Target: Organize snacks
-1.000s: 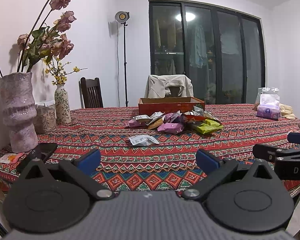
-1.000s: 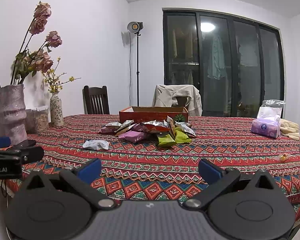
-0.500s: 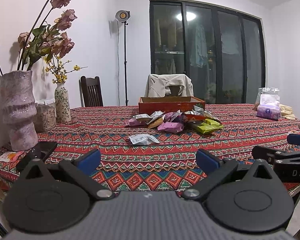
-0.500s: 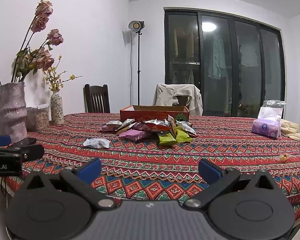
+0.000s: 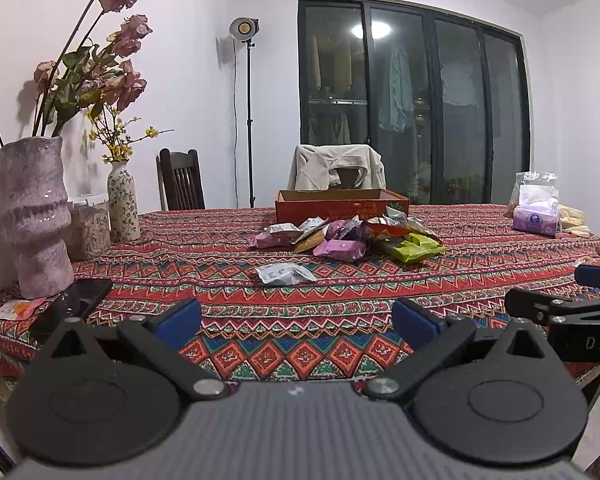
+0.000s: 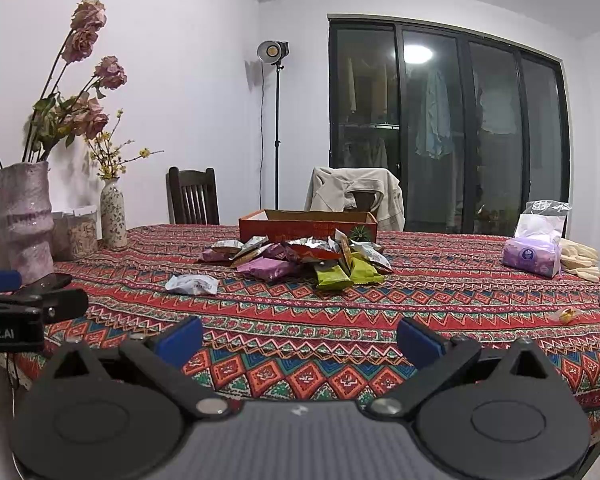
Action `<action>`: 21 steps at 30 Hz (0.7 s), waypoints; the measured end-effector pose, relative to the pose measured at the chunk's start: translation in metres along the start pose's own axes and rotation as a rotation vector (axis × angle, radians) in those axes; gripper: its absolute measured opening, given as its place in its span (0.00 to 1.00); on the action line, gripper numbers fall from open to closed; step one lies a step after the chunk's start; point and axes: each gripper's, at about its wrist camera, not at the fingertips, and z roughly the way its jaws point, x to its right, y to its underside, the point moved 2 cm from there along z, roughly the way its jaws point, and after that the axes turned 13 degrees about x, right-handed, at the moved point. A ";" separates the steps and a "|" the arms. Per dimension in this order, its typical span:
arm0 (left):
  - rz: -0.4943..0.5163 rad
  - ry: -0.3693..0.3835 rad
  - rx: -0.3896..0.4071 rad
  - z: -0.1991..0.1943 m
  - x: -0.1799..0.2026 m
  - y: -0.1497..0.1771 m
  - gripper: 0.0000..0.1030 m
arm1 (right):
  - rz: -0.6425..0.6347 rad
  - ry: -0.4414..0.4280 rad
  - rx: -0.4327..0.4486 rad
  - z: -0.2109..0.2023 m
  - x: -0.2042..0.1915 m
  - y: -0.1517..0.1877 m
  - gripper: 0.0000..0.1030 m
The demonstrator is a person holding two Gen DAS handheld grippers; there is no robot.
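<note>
Both grippers are hovering over the near edge of the desk (image 5: 340,312), each with its fingers spread wide and nothing between them: the left gripper (image 5: 296,320) and the right gripper (image 6: 300,336) are sitting side by side, well short of the snacks.

The snacks (image 6: 300,258) are lying in a loose heap near the middle of the desk, just in front of an open orange box (image 6: 308,226). One white packet (image 6: 192,284) is lying apart from the heap, nearer the grippers and to the left.

These look like small foil and plastic packets, so they are probably light, thin and crinkly, with slick skins that may slide between the fingers. The contents are likely brittle, so a gentle pinch seems wiser than a hard squeeze. The best hold is probably a crimped end seam or a raised edge, since a flat packet on cloth gives little to bite. The lone white packet is lying puffed and clear of the others, so it looks the easiest to take first; those in the heap are overlapping and may drag neighbours along.
</note>
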 end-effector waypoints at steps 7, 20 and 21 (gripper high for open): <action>0.000 0.005 -0.005 0.002 0.000 0.001 1.00 | -0.001 -0.001 0.001 0.000 -0.001 0.000 1.00; 0.001 0.004 -0.009 0.001 0.000 0.003 1.00 | -0.004 -0.001 0.004 0.000 -0.001 0.000 1.00; 0.001 0.003 -0.009 0.001 0.000 0.003 1.00 | -0.003 -0.001 0.004 0.000 -0.001 0.000 1.00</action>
